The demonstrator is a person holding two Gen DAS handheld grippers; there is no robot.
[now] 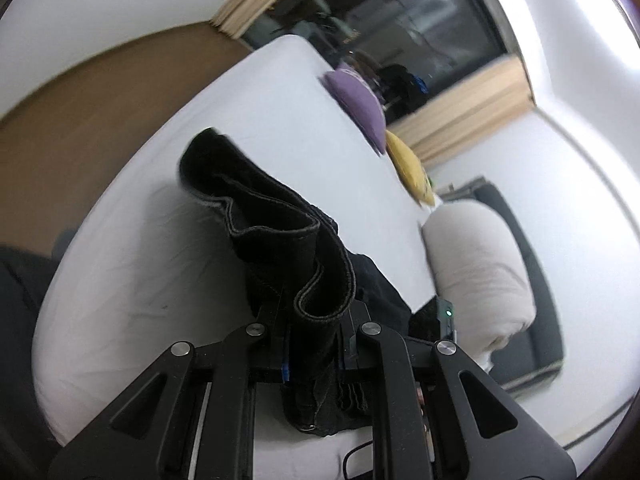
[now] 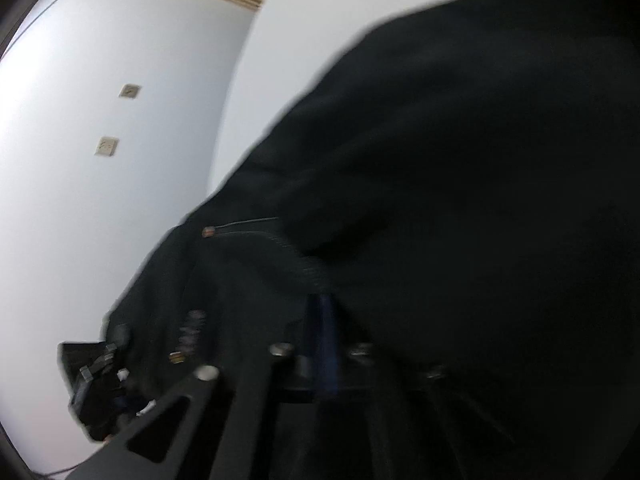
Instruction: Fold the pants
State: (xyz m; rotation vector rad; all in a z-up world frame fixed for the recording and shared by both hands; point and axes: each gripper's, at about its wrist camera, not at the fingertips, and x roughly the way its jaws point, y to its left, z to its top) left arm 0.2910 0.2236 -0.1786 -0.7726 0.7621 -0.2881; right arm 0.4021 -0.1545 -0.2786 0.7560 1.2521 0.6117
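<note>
The black pants [image 1: 280,236] hang over a white bed [image 1: 160,200]. My left gripper [image 1: 314,332] is shut on a bunched hem or edge of the pants, which stands up in folds between its fingers. In the right wrist view the pants [image 2: 460,160] fill most of the frame, blurred and close. My right gripper [image 2: 326,340] is shut on the pants, its fingers mostly hidden by the cloth. The other gripper's body [image 1: 444,316], with a green light, shows at the right of the left wrist view.
A purple cushion [image 1: 360,100] and a yellow cushion [image 1: 410,168] lie at the bed's far edge. A beige rolled pillow [image 1: 480,264] lies on the right. A dark window with beige curtains [image 1: 400,12] is behind. White wall with two switch plates [image 2: 116,120].
</note>
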